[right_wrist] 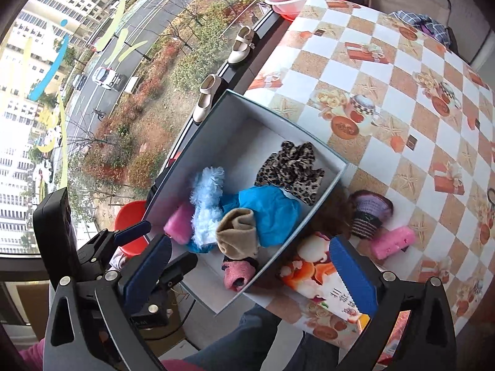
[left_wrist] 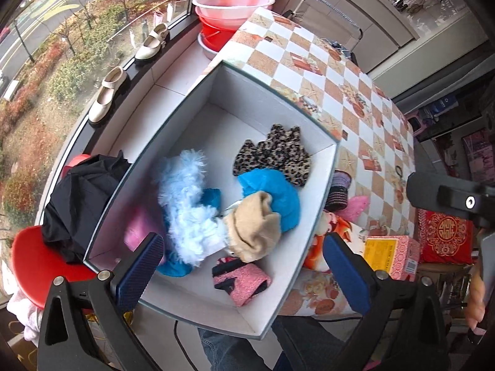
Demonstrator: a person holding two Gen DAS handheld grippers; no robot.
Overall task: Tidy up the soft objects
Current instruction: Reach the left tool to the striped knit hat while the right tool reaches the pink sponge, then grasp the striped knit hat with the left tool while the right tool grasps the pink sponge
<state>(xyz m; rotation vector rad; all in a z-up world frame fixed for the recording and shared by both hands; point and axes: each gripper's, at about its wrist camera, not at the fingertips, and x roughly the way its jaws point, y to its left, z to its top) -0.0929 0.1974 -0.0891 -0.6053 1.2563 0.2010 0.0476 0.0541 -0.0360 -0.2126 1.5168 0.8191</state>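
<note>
White cardboard box [left_wrist: 272, 92] holds fuzzy socks: leopard [left_wrist: 275, 154], blue [left_wrist: 272, 198], tan [left_wrist: 253, 225], fluffy pale-blue [left_wrist: 185, 204], pink [left_wrist: 241, 278]. Both grippers [left_wrist: 241, 266] [right_wrist: 250, 266] wide apart, nothing btwn.

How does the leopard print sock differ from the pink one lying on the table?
The leopard print sock lies spread out inside the white box; the pink sock lies rolled up outside it, on the checked tablecloth. The leopard print sock is patterned in brown and black; the pink sock is one plain colour. Both look soft and fuzzy.
</note>
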